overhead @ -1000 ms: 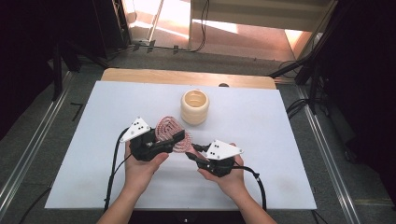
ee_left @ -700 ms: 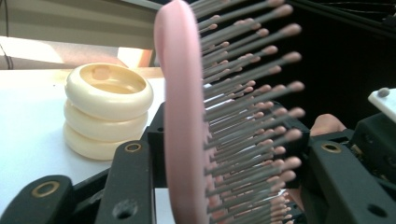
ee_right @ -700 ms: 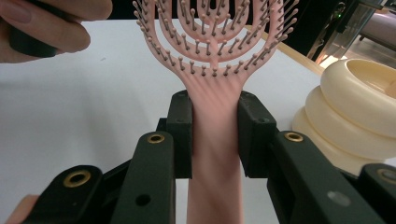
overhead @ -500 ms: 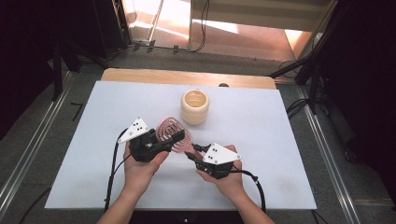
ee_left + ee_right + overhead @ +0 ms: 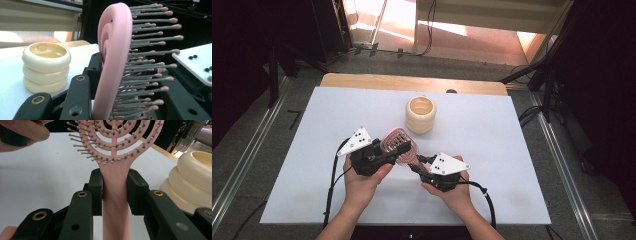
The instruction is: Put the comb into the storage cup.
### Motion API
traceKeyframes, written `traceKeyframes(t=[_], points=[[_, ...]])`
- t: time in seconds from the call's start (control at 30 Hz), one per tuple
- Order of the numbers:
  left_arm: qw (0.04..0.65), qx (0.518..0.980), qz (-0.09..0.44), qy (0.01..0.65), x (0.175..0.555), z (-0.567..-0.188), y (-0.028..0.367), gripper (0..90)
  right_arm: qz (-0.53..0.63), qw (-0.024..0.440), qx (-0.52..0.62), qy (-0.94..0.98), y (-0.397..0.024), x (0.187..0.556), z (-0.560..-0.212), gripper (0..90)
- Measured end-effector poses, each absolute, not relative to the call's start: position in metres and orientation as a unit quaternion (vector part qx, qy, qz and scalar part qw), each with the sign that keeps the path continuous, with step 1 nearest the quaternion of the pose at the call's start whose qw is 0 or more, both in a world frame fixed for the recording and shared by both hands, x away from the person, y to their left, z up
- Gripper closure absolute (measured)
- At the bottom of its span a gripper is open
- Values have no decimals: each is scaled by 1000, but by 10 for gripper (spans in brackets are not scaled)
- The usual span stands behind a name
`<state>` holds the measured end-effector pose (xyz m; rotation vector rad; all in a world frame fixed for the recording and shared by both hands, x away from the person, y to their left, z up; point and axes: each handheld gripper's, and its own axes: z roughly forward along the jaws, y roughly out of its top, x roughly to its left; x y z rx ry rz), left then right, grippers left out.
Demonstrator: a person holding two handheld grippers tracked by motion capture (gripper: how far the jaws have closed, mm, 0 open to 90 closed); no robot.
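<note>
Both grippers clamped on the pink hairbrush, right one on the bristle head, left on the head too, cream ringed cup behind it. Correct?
Not quite. The right gripper clamps the handle, not the bristle head: the right gripper view shows its jaws on the neck of the pink hairbrush. The left gripper is on the head, and the cream ringed cup stands behind.

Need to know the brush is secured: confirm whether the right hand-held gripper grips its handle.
Yes, the right hand-held gripper has both jaws pressed against the pink brush handle.
</note>
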<state>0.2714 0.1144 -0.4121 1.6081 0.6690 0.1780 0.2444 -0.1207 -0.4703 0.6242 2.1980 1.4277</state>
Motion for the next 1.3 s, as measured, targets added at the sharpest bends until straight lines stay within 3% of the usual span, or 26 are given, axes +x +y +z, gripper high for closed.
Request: traceKeyframes(t=[0.27, 0.6, 0.73, 0.8, 1.3], points=[[644, 705, 78, 287, 270, -407, 119, 637, 528, 202, 229, 792, -122, 244, -467, 499], [628, 716, 114, 283, 270, -402, 120, 638, 541, 194, 235, 784, -136, 241, -460, 115], [627, 717, 115, 283, 272, -402, 120, 638, 556, 180, 232, 777, -149, 239, -459, 81], [624, 719, 116, 283, 273, -402, 121, 638, 560, 174, 239, 774, -158, 239, -460, 0], [618, 723, 129, 279, 284, -388, 119, 638, 572, 192, 305, 737, -220, 232, -468, 0]])
